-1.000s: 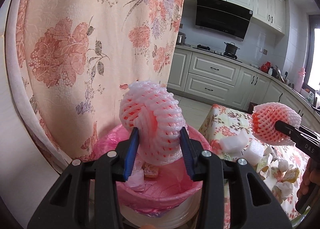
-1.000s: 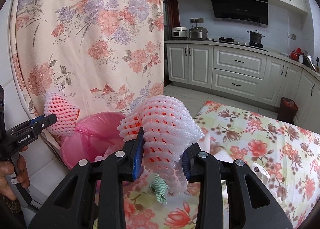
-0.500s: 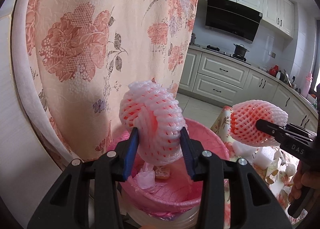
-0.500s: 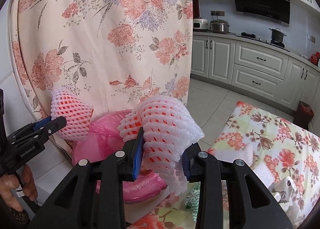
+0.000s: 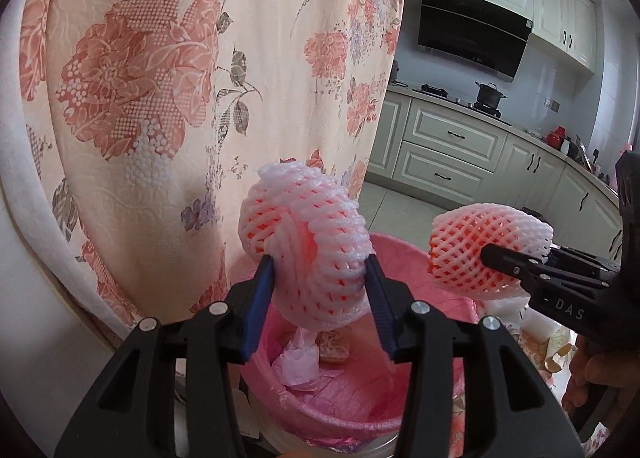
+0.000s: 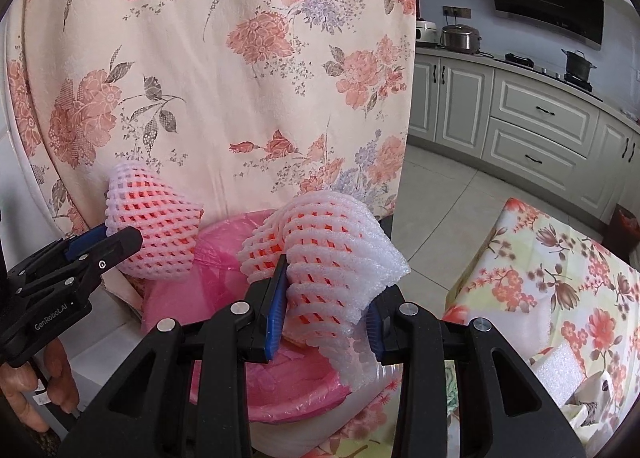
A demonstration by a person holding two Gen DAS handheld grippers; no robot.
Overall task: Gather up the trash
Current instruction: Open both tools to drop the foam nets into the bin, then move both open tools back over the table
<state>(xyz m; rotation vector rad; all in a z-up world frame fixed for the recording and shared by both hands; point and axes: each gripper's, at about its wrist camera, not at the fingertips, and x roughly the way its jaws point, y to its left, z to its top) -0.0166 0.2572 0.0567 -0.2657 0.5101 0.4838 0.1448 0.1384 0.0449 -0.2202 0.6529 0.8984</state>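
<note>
My left gripper (image 5: pixel 320 298) is shut on a white foam fruit net (image 5: pixel 308 246) with an orange inside, held right above the trash bin with a pink liner (image 5: pixel 360 398). My right gripper (image 6: pixel 326 314) is shut on a second foam fruit net (image 6: pixel 324 254), held over the bin's near rim (image 6: pixel 288 398). In the left wrist view the right gripper (image 5: pixel 516 262) with its net (image 5: pixel 480 250) sits at the right. In the right wrist view the left gripper (image 6: pixel 100 242) with its net (image 6: pixel 154 234) sits at the left. Crumpled tissue (image 5: pixel 300 362) lies in the bin.
A floral curtain (image 5: pixel 180 97) hangs just behind the bin. A table with a floral cloth (image 6: pixel 560 290) stands to the right, with white foam blocks (image 6: pixel 560 370) and scraps on it. Kitchen cabinets (image 6: pixel 540 113) line the far wall.
Both grippers have moved left and nearer the bin with their nets still held. The right gripper has gone from above the table to above the bin's rim.
</note>
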